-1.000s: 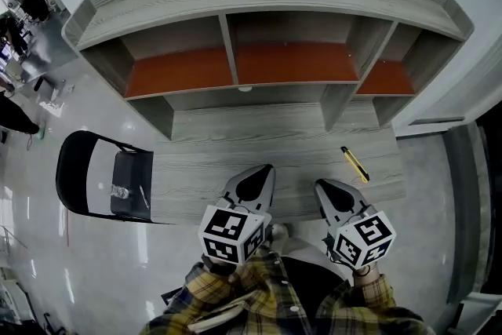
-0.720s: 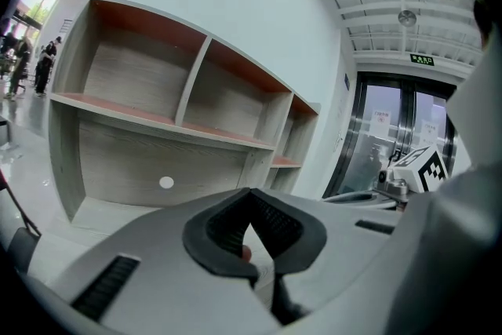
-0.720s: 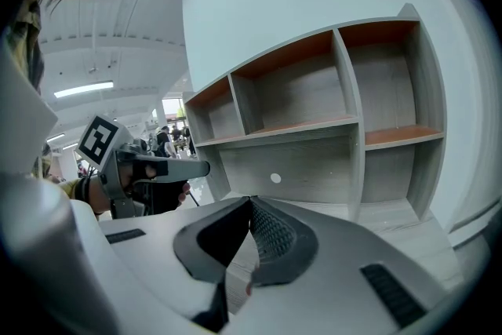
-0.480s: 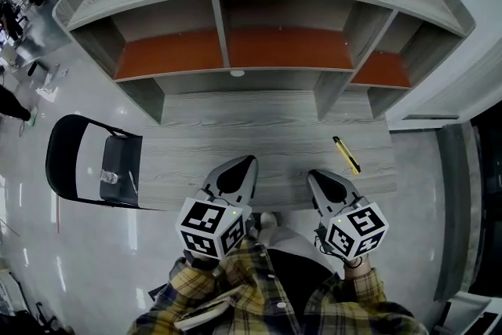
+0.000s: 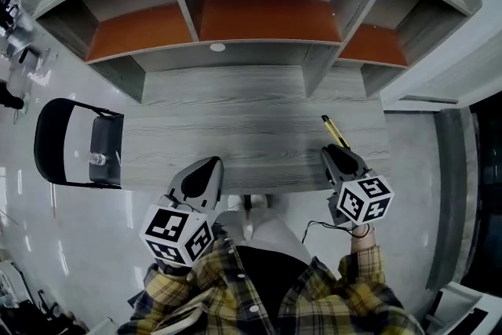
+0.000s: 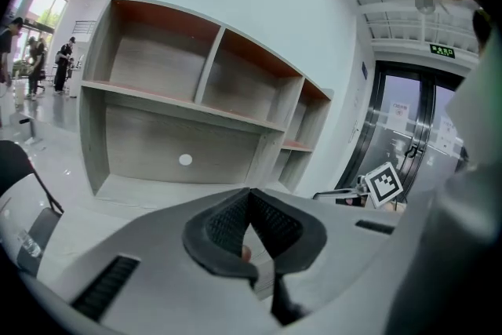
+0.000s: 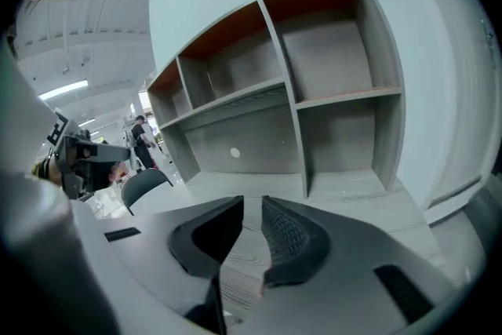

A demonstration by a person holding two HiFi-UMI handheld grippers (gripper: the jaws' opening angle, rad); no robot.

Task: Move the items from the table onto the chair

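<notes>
Table [image 5: 235, 139]: grey wood-grain top. I'm looking steeply down on it through the head camera, and both grippers hang at its near edge.
Right gripper [image 7: 252, 204]: the jaws are opening and it's only a narrow slit so far. Nothing sits between them, I just see bare table grain through the gap. It's over the right end of the table.
Knife [image 5: 335, 132]: yellow and black utility knife, lying slanted on the table toward the right end. Its near end is just beside the right gripper's nose, and I can't tell whether they touch.
Left gripper [image 6: 249, 198]: pads pressed together with nothing in them. It's over the near-left part of the table, well apart from the knife.
Chair [image 5: 53, 149]: black folding chair at the table's left end, with its seat right up against the table edge.
Bottle [image 5: 97, 159]: small clear bottle on the chair seat, too tiny on my feed to say how it lies.
Shelves [image 5: 267, 18]: hutch along the back of the table, grey frame with orange boards, split into bays.
Sleeves [image 5: 357, 302]: yellow plaid sleeves, on the person holding the grippers, at the bottom of the head view.
People [image 6: 35, 59]: a few people standing far off at the left of the left gripper view.
</notes>
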